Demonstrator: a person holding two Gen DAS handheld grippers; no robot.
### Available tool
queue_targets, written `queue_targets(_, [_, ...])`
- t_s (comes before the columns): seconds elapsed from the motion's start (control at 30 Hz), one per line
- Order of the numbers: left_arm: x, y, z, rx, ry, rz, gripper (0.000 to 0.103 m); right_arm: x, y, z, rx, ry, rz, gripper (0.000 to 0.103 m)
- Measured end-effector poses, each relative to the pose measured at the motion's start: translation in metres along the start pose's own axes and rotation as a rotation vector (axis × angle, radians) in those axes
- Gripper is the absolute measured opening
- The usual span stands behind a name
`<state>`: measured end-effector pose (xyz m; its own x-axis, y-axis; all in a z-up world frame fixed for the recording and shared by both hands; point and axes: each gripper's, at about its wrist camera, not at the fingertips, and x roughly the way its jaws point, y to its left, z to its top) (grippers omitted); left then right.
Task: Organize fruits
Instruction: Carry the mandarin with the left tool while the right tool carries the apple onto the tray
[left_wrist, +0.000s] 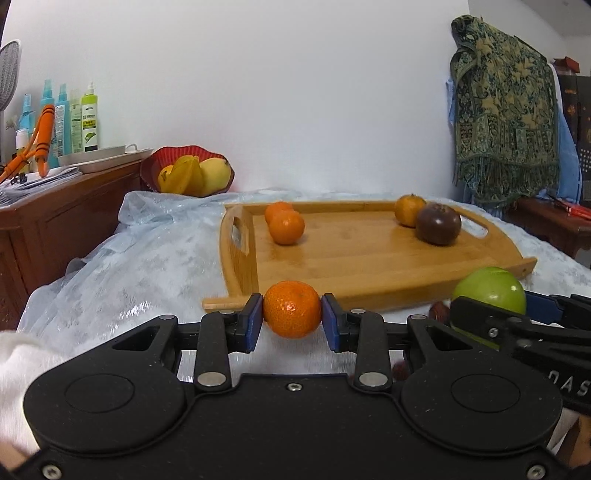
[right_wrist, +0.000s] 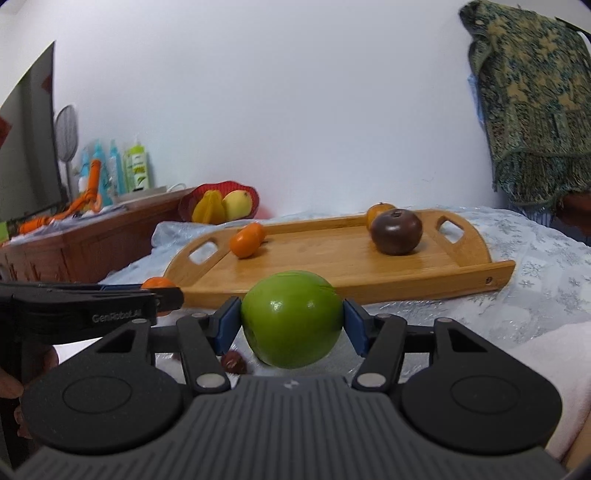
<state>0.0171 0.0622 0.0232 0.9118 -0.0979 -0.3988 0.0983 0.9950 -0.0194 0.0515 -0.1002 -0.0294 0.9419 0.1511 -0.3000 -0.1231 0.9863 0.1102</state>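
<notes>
My left gripper (left_wrist: 291, 319) is shut on a small orange mandarin (left_wrist: 291, 308), held just in front of the near edge of the wooden tray (left_wrist: 354, 266). My right gripper (right_wrist: 291, 325) is shut on a green apple (right_wrist: 291, 319), also in front of the tray (right_wrist: 332, 266). The apple shows in the left wrist view (left_wrist: 491, 288) at the right. On the tray lie two mandarins (left_wrist: 286, 227) at the back left, one mandarin (left_wrist: 408, 208) and a dark purple fruit (left_wrist: 437, 223) at the back right.
A small dark red fruit (right_wrist: 233, 362) lies on the pale plastic cloth (left_wrist: 147, 266) under my right gripper. A red bowl (left_wrist: 186, 171) of yellow fruit stands behind the tray. A wooden cabinet (left_wrist: 55, 221) with bottles is at the left; a patterned cloth (left_wrist: 506, 110) hangs at the right.
</notes>
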Motion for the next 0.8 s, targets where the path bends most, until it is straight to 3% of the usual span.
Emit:
queue_targets(0.33, [0.038,0.015,0.044,-0.059,-0.004,-0.019,0.032,0.025,-0.034,0.049,0.006,-0.036,-0.096,0.062])
queue_targets(0.67, [0.094,0.02,0.067,-0.086,0.076,-0.041,0.032,0.078,-0.081,0.07,0.138,0.133,-0.18,0.062])
queue_targets(0.8, [0.114,0.021,0.07,-0.108,0.106,-0.036,0.032,0.087,-0.09,0.067,0.188,0.146,-0.206,0.062])
